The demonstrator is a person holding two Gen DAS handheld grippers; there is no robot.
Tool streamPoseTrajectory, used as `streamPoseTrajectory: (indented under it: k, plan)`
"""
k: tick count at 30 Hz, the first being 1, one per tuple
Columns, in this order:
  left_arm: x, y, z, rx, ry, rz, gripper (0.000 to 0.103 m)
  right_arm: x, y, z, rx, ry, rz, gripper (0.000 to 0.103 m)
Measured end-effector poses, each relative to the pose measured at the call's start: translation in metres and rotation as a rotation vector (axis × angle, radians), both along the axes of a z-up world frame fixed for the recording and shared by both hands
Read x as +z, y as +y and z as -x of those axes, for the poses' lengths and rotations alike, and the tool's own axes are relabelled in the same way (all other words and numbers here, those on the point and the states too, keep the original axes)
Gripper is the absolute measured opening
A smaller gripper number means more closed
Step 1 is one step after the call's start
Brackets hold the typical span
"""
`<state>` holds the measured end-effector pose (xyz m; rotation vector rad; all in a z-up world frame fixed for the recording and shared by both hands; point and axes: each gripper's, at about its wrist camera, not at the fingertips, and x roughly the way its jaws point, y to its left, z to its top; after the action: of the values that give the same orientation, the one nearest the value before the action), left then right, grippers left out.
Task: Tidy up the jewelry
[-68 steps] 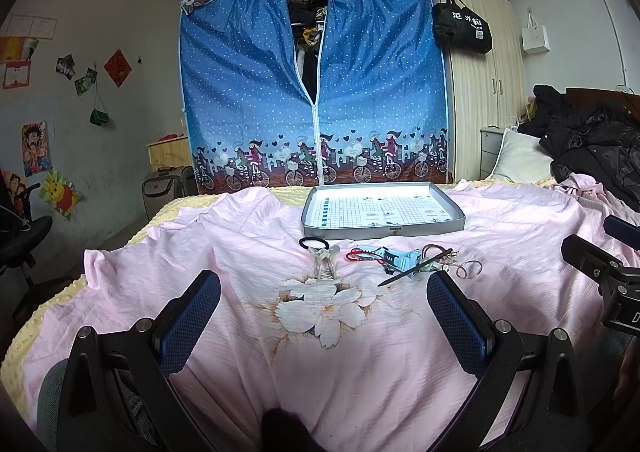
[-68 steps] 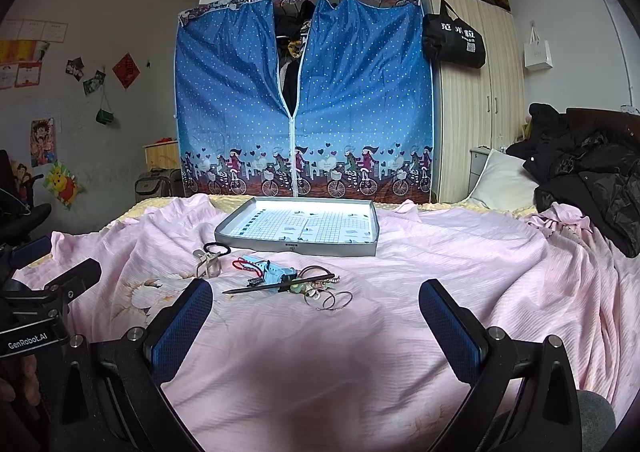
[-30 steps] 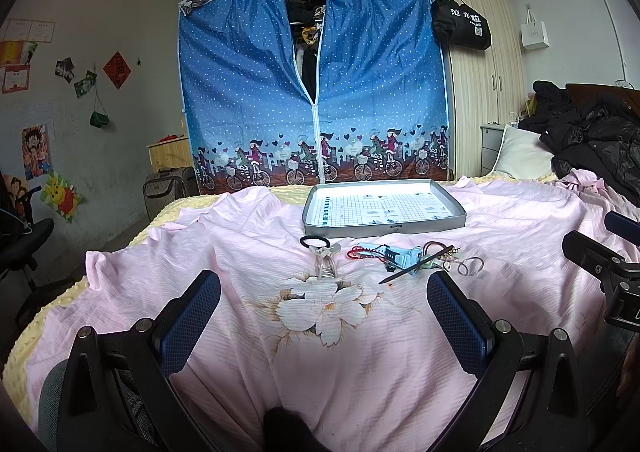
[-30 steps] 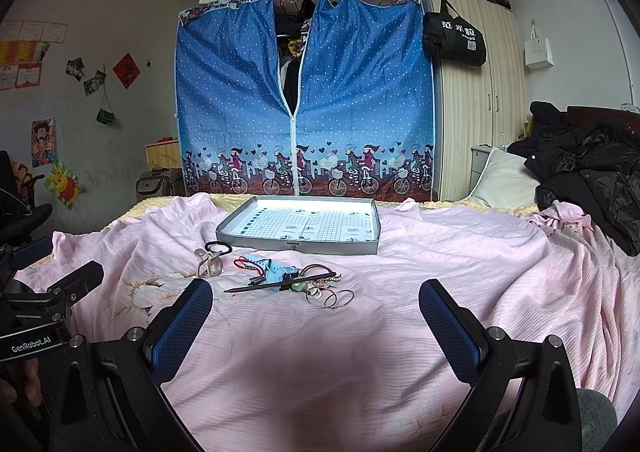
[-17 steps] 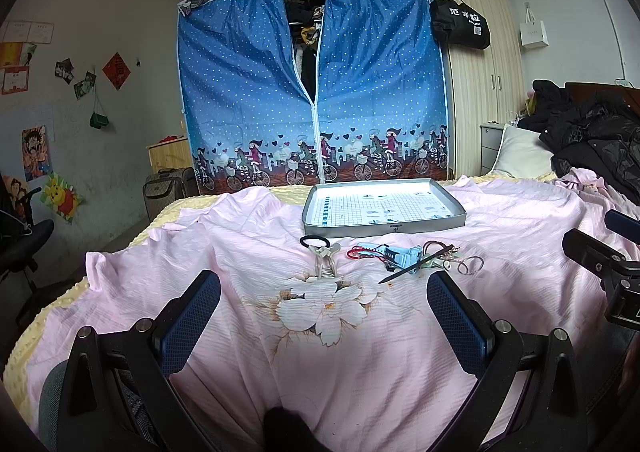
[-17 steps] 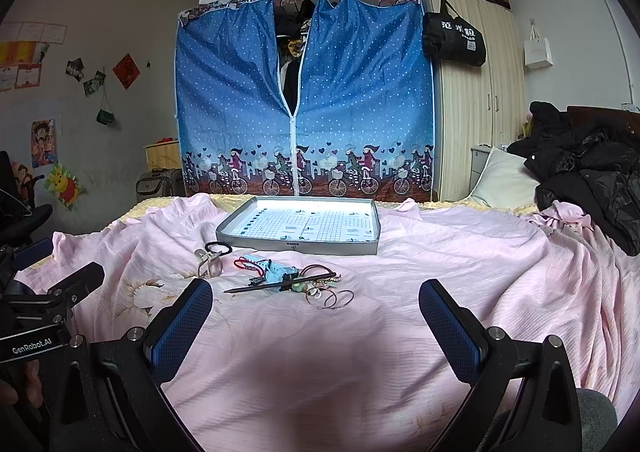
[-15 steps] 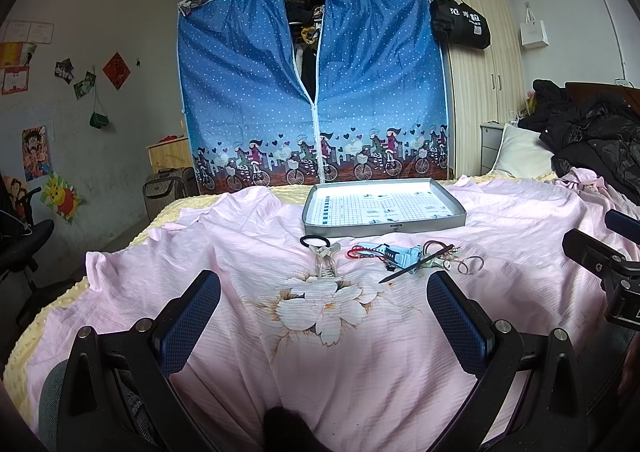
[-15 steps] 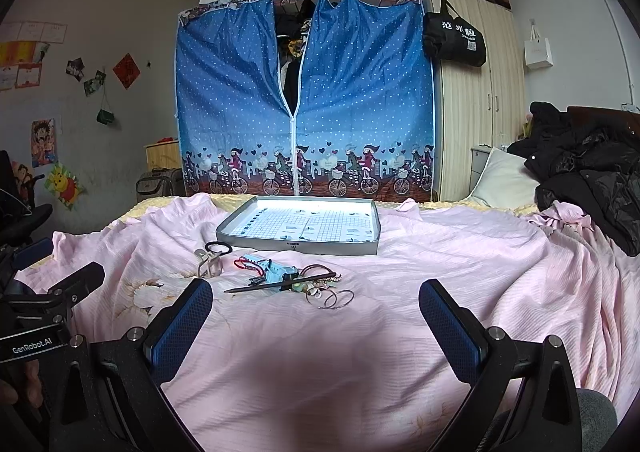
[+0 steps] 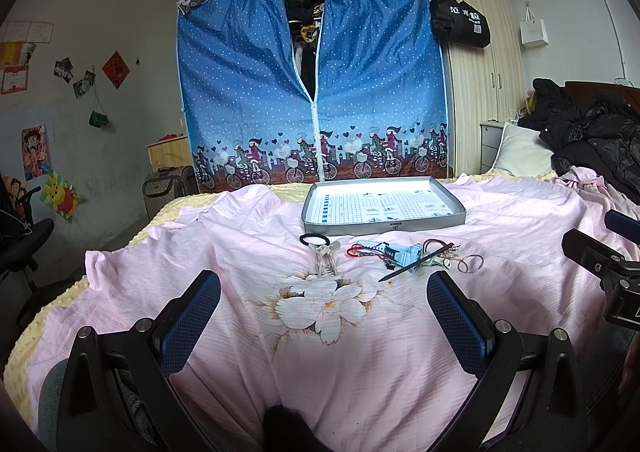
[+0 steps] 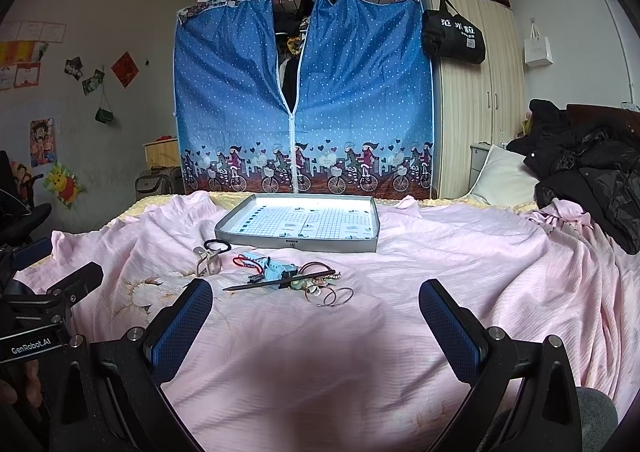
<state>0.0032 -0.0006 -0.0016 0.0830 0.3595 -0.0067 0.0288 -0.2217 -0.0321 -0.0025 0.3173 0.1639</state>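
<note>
Jewelry [image 10: 288, 276] lies heaped near the grey tray [image 10: 298, 242], pieces overlapping and hard to separate; left gripper [image 9: 324, 312] and right gripper [image 10: 316, 312] gape wide, empty.

Tray [image 9: 384, 226] on bedsheet [image 9: 320, 352], jewelry pile [image 9: 404, 256] just before it (hair tie [image 9: 315, 239] at pile's left); wardrobe [image 9: 312, 92] behind bed.

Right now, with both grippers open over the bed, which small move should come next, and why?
Probably advance the right gripper toward the thin rings. They lie nearest it on the pink sheet, the tray holds no jewelry yet, and the left gripper is also open, holding nothing.
</note>
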Motion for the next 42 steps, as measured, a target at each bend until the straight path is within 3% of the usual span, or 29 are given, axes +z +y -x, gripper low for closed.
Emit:
streamPoseTrajectory:
  k: [6, 12, 20, 25, 30, 37, 42]
  plan:
    - [-0.002, 0.014, -0.007, 0.021, 0.052, 0.035, 0.101, -0.002, 0.0, -0.001, 0.003, 0.015, -0.003, 0.103]
    - [-0.006, 0.025, -0.017, 0.014, 0.154, 0.117, 0.101, -0.007, -0.006, -0.014, -0.033, 0.104, -0.018, 0.103]
    - [-0.001, 0.04, -0.047, -0.081, 0.353, 0.21, 0.101, -0.018, -0.02, -0.047, -0.008, 0.316, -0.074, 0.103]
    - [0.004, 0.033, -0.072, -0.132, 0.421, 0.168, 0.101, -0.026, -0.03, -0.08, 0.015, 0.467, -0.092, 0.103]
    - [0.0, 0.015, -0.111, -0.196, 0.479, 0.053, 0.101, -0.031, -0.037, -0.123, 0.055, 0.6, -0.086, 0.103]
    - [-0.023, 0.001, -0.17, -0.282, 0.582, 0.045, 0.101, -0.033, -0.038, -0.177, 0.072, 0.634, 0.019, 0.103]
    - [-0.041, -0.009, -0.203, -0.356, 0.643, 0.07, 0.097, -0.049, -0.039, -0.212, 0.094, 0.653, 0.025, 0.099]
